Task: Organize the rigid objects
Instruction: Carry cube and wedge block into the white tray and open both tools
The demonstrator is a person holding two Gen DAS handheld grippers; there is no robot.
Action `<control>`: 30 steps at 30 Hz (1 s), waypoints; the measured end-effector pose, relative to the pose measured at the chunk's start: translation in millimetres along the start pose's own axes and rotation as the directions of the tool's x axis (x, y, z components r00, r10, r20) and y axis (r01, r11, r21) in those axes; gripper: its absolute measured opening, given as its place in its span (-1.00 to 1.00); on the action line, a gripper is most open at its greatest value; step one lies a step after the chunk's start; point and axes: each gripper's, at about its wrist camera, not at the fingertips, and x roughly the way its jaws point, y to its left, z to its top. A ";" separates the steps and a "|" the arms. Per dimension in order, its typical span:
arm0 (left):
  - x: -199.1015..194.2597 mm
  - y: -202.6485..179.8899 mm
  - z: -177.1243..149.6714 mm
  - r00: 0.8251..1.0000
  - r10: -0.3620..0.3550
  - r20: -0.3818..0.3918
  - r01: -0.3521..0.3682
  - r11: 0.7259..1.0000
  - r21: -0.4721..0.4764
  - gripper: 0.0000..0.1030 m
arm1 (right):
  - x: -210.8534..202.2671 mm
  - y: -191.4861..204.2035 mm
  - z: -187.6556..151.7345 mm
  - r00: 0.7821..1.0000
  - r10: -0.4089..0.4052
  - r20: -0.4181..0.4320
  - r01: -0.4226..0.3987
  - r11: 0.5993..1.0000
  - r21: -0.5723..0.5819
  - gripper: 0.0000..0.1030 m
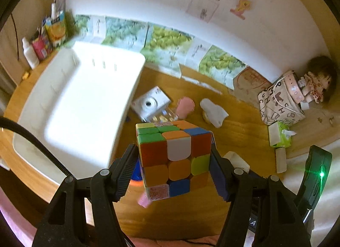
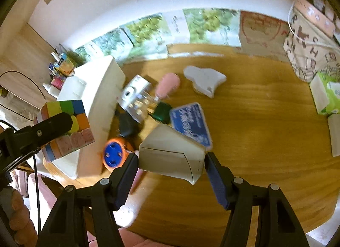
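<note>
Ribbed black pads of the left gripper pinch a glossy multicoloured puzzle cube, held above the wooden table beside the smooth white plastic bin at its left edge. Only the right wrist view shows the right gripper clamping a matte white, rounded-edged box, with an orange-and-blue round disc and a blue printed packet lying beneath.

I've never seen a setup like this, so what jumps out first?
A multicoloured puzzle cube, clamped in the left gripper above the wooden table. The right gripper holds a white wedge-shaped plastic box. A big white plastic bin waits to the left.
</note>
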 end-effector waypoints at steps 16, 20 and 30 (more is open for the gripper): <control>-19.6 82.5 25.7 0.996 0.023 0.082 -0.032 0.992 0.119 0.32 | 6.2 105.9 15.4 0.989 0.032 0.141 -0.021 0.997 -0.076 0.27; -23.8 106.0 32.3 0.995 0.023 0.102 -0.038 0.989 0.143 0.32 | 12.3 135.4 11.0 0.982 0.054 0.179 -0.036 0.994 -0.101 0.27; -26.4 159.4 36.8 0.988 0.087 0.126 -0.112 0.971 0.210 0.32 | 39.4 197.3 -1.2 0.976 0.107 0.190 -0.085 0.989 -0.125 0.27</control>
